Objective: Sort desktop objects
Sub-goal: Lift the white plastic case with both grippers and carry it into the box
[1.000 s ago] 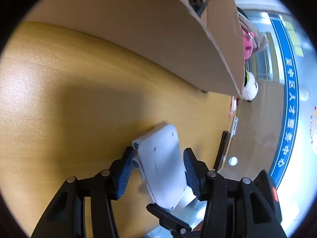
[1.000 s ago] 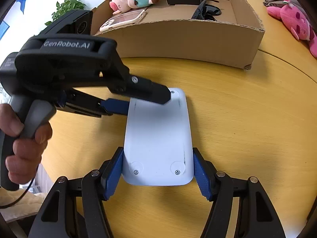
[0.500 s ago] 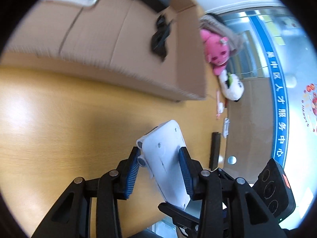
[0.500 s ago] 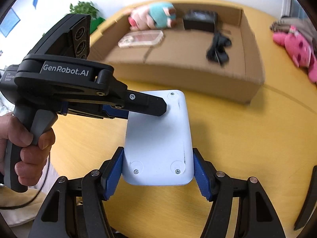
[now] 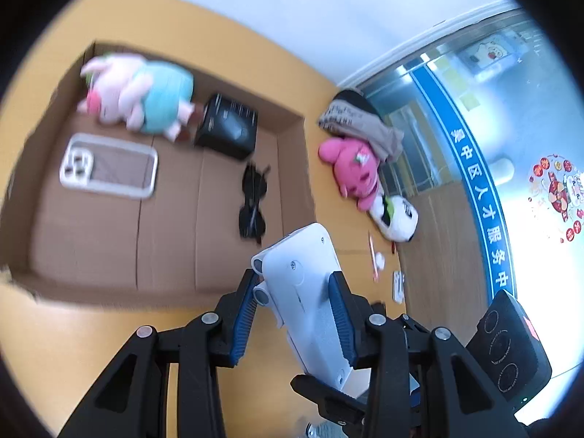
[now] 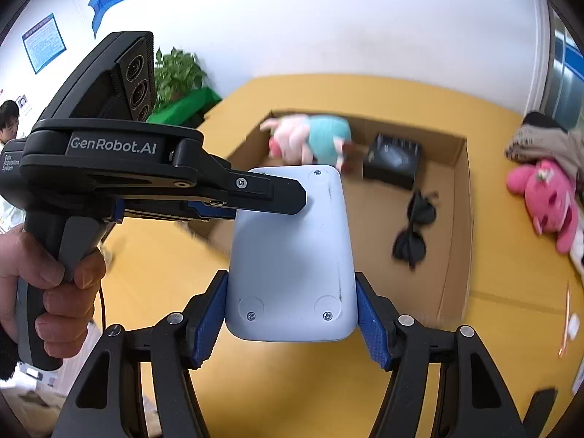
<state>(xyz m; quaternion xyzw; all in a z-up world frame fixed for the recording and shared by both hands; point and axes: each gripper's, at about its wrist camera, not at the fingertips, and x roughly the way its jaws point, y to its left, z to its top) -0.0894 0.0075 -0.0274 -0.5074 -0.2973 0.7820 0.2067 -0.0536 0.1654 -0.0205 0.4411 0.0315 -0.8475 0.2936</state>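
A white flat device (image 5: 303,292) (image 6: 292,255), underside up with screws and round feet, hangs in the air over the yellow table (image 5: 73,346), near the front wall of a cardboard box (image 5: 295,182) (image 6: 461,219). My left gripper (image 5: 294,284) (image 6: 270,200) is shut on its far end. My right gripper (image 6: 290,284) is shut across its near end, blue pads on both long sides. In the box lie a pink-and-teal plush (image 5: 142,98) (image 6: 310,138), a small black box (image 5: 226,127) (image 6: 392,158), a phone case (image 5: 109,168) and dark sunglasses (image 5: 252,204) (image 6: 414,230).
To the right of the box, on the table, lie a pink plush (image 5: 354,168) (image 6: 547,197), a panda plush (image 5: 398,215), a grey cloth (image 5: 357,124) and a pen (image 5: 372,255). A potted plant (image 6: 179,76) stands behind the table. A person (image 6: 9,120) is at the far left.
Both grippers have risen with the white device, lifting it off the table. The left jaws have narrowed onto it. The inside of the box has come into view.
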